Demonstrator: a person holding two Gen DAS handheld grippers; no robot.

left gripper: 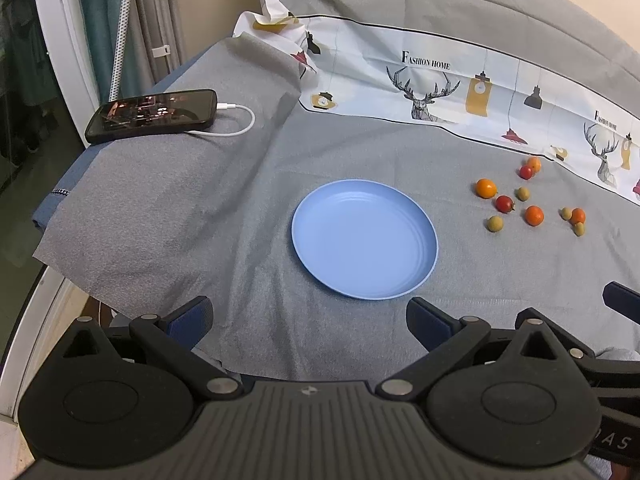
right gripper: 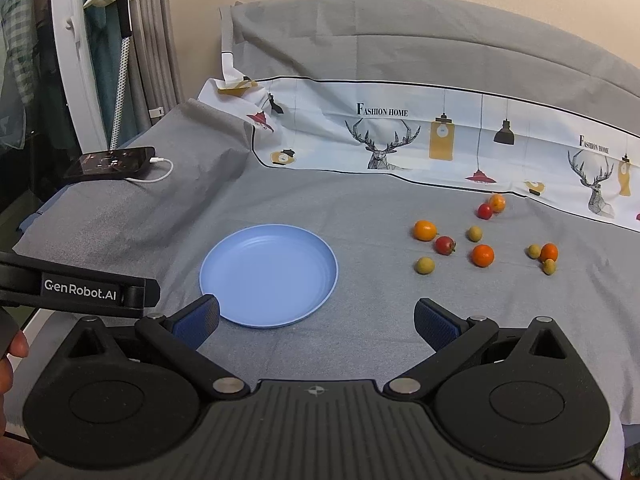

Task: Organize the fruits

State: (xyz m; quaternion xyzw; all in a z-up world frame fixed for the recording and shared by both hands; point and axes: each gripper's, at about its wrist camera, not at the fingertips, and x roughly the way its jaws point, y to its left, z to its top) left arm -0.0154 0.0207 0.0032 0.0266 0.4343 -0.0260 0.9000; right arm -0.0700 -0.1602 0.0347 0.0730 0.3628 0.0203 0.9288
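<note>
Right-wrist view shows your right gripper (right gripper: 316, 320) spread wide and empty, like your left gripper (left gripper: 310, 320). Reach for the nearest small olive-green fruit (right gripper: 424, 265), then carry it onto the round pale-blue plastic plate (right gripper: 269, 276).

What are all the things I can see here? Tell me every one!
plate: one, light blue, bare, middle of the grey cloth
orange fruits: four, right of the plate
red fruits: two, among the orange ones
yellow-green fruits: four, small, scattered there too
phone: one, black, far left, white cable plugged in
deer-print cloth: one, white, at the back
left tongs: open, near the plate
right tongs: open
</note>
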